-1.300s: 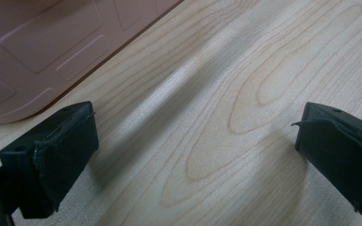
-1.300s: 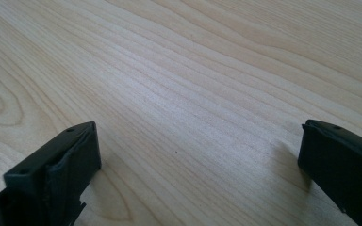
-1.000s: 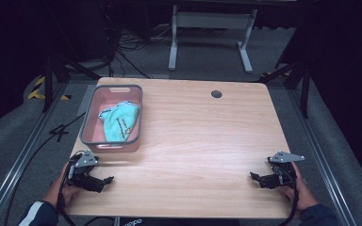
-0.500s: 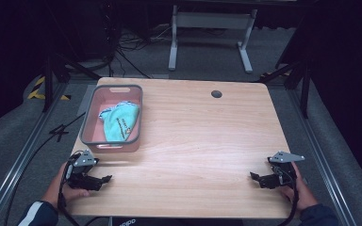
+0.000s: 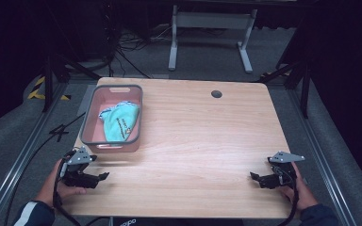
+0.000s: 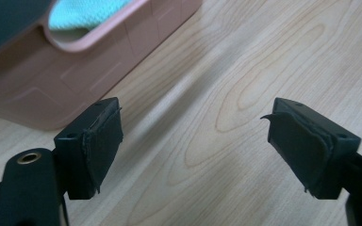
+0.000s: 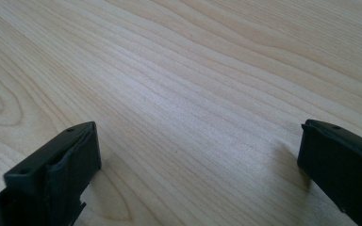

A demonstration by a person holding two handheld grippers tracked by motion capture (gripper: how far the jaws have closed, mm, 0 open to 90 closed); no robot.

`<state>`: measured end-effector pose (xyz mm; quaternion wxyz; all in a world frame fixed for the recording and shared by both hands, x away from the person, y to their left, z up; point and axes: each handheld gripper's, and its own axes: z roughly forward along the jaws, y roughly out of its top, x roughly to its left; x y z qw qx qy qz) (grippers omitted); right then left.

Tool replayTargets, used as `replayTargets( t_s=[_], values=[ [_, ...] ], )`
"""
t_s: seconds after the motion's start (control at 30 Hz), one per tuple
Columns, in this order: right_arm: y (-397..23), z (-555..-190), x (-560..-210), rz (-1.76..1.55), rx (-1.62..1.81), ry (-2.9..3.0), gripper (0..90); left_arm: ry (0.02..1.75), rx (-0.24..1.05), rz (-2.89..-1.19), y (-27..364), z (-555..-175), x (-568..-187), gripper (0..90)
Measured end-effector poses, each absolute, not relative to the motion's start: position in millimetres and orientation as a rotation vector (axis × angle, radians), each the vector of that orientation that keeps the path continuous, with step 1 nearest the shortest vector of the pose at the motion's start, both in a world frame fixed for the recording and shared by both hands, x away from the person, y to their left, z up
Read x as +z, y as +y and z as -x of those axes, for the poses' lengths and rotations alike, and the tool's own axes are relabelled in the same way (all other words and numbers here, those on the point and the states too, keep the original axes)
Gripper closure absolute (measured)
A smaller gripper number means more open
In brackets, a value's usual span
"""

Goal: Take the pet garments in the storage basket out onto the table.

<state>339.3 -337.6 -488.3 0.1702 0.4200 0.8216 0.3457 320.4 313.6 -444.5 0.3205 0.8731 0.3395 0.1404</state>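
Observation:
A pink basket (image 5: 90,121) stands at the table's left side with a turquoise cloth (image 5: 119,121) bunched inside it. My left gripper (image 5: 102,177) hovers near the front left corner, just in front of the basket (image 6: 37,84). Its jaws have just been closing a little, they stand open and nothing is between them. The cloth (image 6: 82,12) peeks over the basket's rim in the left gripper view. My right gripper (image 5: 255,177) rests near the front right corner, open, with bare wood between its pads (image 7: 70,165).
The wooden table (image 5: 207,141) has a dark cable hole (image 5: 216,93) at its far side. Beyond the far edge stand a white metal frame (image 5: 207,33) and cables on the grey floor. Metal rails run along both sides.
My left gripper has risen slightly off the table near the basket's front. The right gripper has stayed where it was.

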Motion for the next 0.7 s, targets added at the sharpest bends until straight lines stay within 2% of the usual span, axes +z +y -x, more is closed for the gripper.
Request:
replayTargets(
  t_s=[0.7],
  values=[
    [-337.6,-339.2,-488.3,-1.194,0.982,2.333,0.4,0.849,0.460,-2.238,316.0,-326.0,-390.7,18.1]
  ],
)
